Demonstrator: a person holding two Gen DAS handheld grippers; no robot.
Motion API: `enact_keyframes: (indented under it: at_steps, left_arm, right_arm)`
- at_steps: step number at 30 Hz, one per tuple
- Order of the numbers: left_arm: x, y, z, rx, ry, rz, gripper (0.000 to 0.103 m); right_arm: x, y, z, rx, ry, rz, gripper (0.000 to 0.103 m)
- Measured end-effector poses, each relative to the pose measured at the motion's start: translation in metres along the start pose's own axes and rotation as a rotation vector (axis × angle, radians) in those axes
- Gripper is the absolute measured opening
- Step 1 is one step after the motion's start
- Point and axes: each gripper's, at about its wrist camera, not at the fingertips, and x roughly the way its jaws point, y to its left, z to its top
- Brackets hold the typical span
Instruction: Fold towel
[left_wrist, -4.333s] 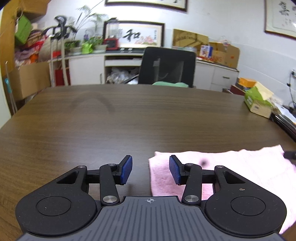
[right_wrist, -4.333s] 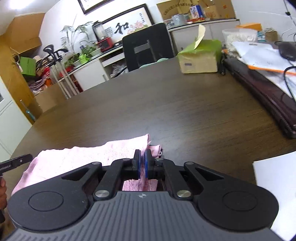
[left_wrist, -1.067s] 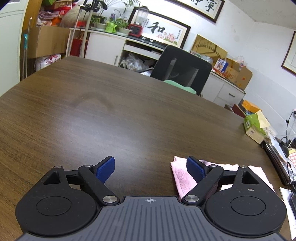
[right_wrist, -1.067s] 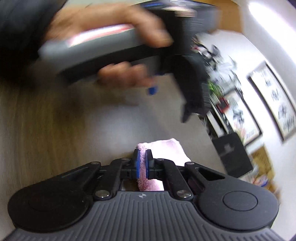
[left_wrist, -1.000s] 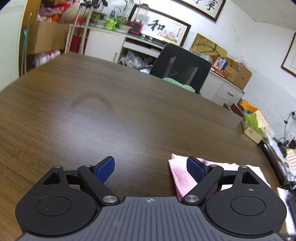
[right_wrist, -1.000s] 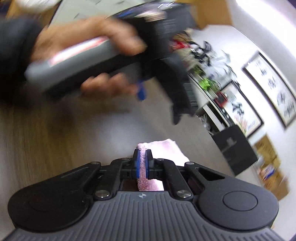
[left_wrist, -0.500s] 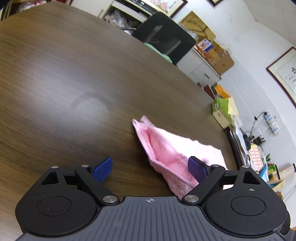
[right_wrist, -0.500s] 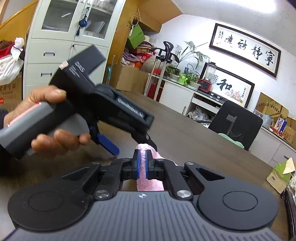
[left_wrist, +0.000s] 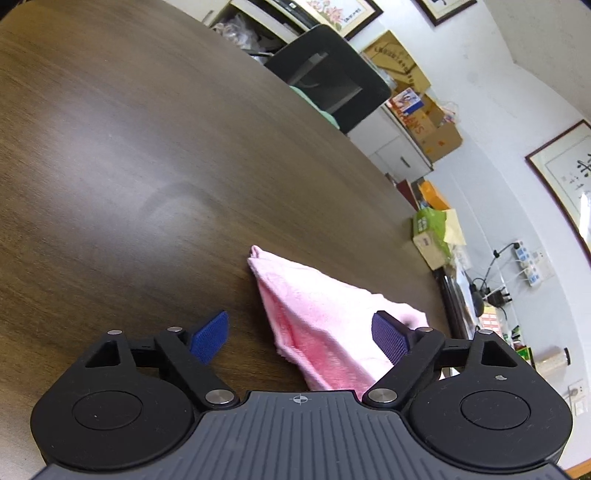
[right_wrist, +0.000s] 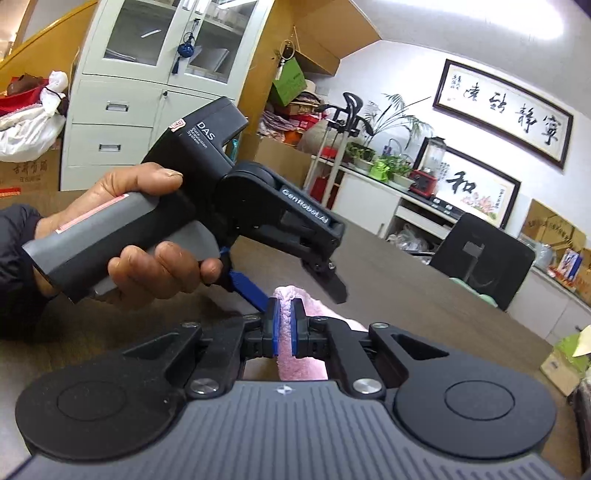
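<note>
Towel: we see a pink towel lying on the brown worktop. In the left wrist view it makes a pointed shape, with its tip at about 11 o'clock and its wide part coming down under the tool.
Left gripper: our left gripper has its blue fingers spread wide apart. They hold nothing. One finger is over bare wood at about 9 o'clock from the towel. The other finger is over the towel's far edge at about 3 o'clock.
Right gripper: our right gripper has its fingers squeezed almost together, with a thick fold of the towel pinched between them. The fold sticks up past the finger tips.
Left hand: in the right wrist view we see the hand wrapped around the grey handle of the left tool, at about 10 o'clock from the pinched fold. We cannot tell if that tool touches the towel.
Chair: a black chair stands at the far side of the worktop, at about 12 o'clock.
Green box: a green box sits near the worktop's edge at about 2 o'clock from the towel.
</note>
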Motion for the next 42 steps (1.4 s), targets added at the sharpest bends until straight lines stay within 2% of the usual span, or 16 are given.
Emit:
enact_keyframes:
  at_steps: [6,8,11,13,14,15,16,19,20,24,28,34,37,40,42]
  left_arm:
    - [0.007,-0.006,0.002,0.022,0.03,-0.031,0.084]
    - [0.01,-0.008,0.003,0.017,0.046,-0.039,0.081]
    - [0.018,-0.011,0.008,0.008,0.057,-0.029,0.071]
    - [0.023,-0.011,0.012,-0.003,0.06,-0.018,0.057]
    - [0.025,-0.01,0.013,-0.009,0.06,-0.014,0.053]
    - [0.027,-0.009,0.014,-0.016,0.059,-0.009,0.044]
    - [0.029,-0.008,0.015,-0.017,0.058,0.002,0.029]
    - [0.033,-0.005,0.013,-0.002,0.042,0.03,0.011]
    - [0.033,-0.005,0.013,-0.001,0.038,0.035,0.009]
    - [0.02,-0.006,0.011,-0.001,-0.022,0.051,0.006]
    - [-0.015,-0.01,0.01,0.014,-0.113,0.057,0.006]
    - [-0.068,-0.014,0.015,0.009,-0.233,0.064,0.006]
    - [-0.077,-0.028,0.021,0.032,-0.249,0.08,0.006]
    - [-0.065,-0.045,0.027,0.063,-0.23,0.09,0.006]
    - [-0.054,-0.055,0.03,0.085,-0.21,0.09,0.006]
  right_arm:
    - [-0.007,-0.002,-0.004,0.034,-0.054,-0.001,0.006]
    - [-0.01,-0.006,-0.005,0.05,-0.077,-0.003,0.006]
    - [-0.012,-0.01,-0.005,0.058,-0.083,0.0,0.006]
    - [-0.013,-0.011,-0.007,0.058,-0.079,0.008,0.006]
    - [-0.013,-0.011,-0.008,0.056,-0.075,0.009,0.007]
    - [-0.013,-0.011,-0.009,0.053,-0.071,0.009,0.007]
    - [-0.012,-0.011,-0.01,0.051,-0.065,0.01,0.007]
    - [-0.012,-0.011,-0.013,0.053,-0.049,0.003,0.007]
    - [-0.011,-0.011,-0.013,0.056,-0.044,0.004,0.007]
    - [-0.007,-0.003,-0.011,0.04,-0.036,0.019,0.007]
    - [-0.004,0.015,0.0,0.039,-0.057,0.081,0.007]
    - [-0.002,0.018,0.012,0.153,-0.098,0.173,0.007]
    - [-0.007,-0.002,0.014,0.265,-0.119,0.198,0.007]
    - [-0.013,-0.041,0.008,0.417,-0.133,0.219,0.007]
    - [-0.019,-0.06,0.001,0.469,-0.139,0.2,0.007]
